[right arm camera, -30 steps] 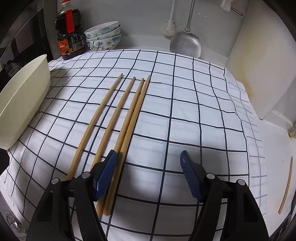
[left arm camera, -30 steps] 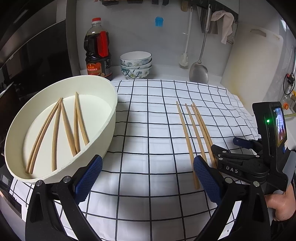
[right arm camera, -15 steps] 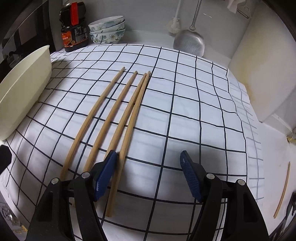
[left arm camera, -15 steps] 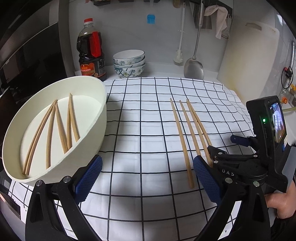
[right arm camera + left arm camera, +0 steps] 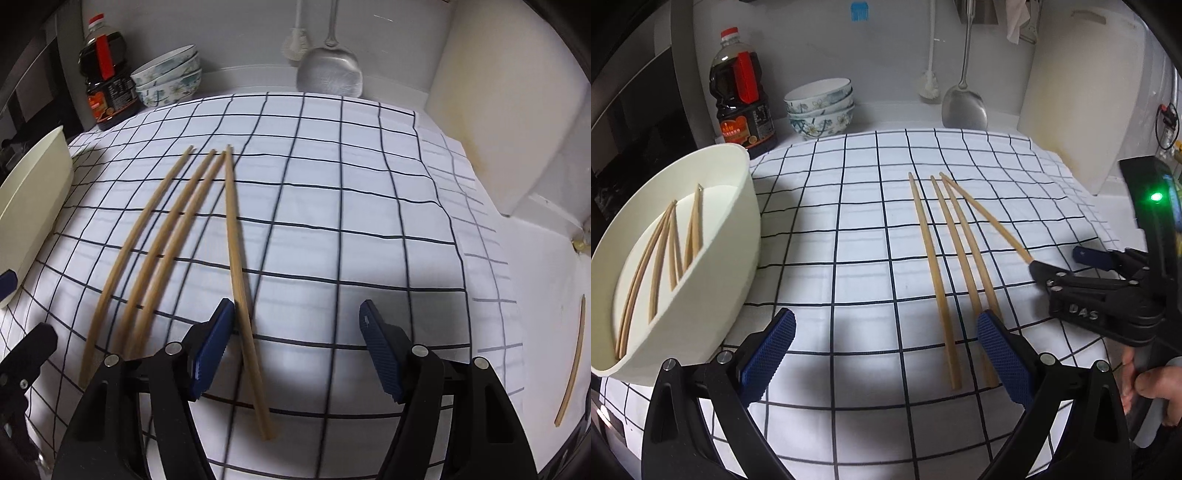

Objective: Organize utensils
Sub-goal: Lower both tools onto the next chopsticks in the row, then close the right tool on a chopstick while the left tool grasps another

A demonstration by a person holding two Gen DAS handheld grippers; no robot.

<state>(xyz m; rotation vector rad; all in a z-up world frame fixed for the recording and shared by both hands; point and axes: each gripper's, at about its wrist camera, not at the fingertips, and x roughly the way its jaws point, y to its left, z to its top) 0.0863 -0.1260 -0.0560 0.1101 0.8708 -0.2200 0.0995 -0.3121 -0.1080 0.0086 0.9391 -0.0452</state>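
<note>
My right tongs (image 5: 295, 347) stand wide, one chopstick (image 5: 236, 258) lying between them against the left pad. My left tongs (image 5: 886, 354) gape empty. Three more chopsticks (image 5: 945, 258) lie on the checked surface (image 5: 849, 229); others sit in the cream tub (image 5: 738, 236).

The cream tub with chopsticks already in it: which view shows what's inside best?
The left wrist view. It looks into the cream tub, so the chopsticks lying on its floor show. The right wrist view catches only part of its outer wall at the left edge, nothing of the inside.
</note>
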